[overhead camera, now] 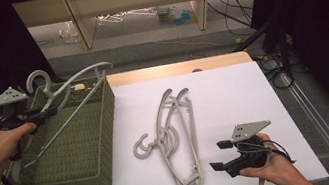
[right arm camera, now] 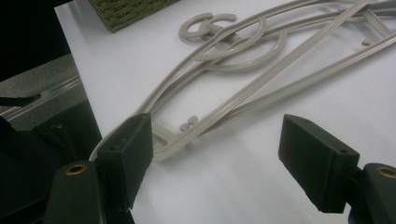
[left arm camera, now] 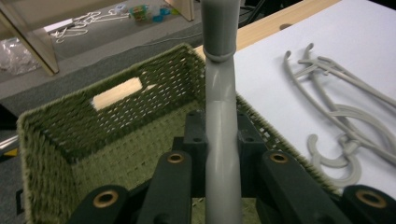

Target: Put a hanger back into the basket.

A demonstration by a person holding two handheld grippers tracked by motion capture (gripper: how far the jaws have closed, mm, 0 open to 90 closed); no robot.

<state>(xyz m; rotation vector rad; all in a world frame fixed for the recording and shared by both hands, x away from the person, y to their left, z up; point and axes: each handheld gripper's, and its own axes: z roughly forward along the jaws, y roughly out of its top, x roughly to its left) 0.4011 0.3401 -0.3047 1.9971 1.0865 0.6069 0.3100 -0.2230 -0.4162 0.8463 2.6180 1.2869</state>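
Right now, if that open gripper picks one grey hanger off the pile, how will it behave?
Probably stiff and light: the hangers are thin moulded plastic. Their hooks overlap, so a neighbour may drag along. The right gripper might slip on the smooth bars.

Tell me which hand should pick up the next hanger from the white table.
Right. The right gripper is open beside the pile of grey plastic hangers; the left gripper is shut on a grey hanger over the green woven basket.
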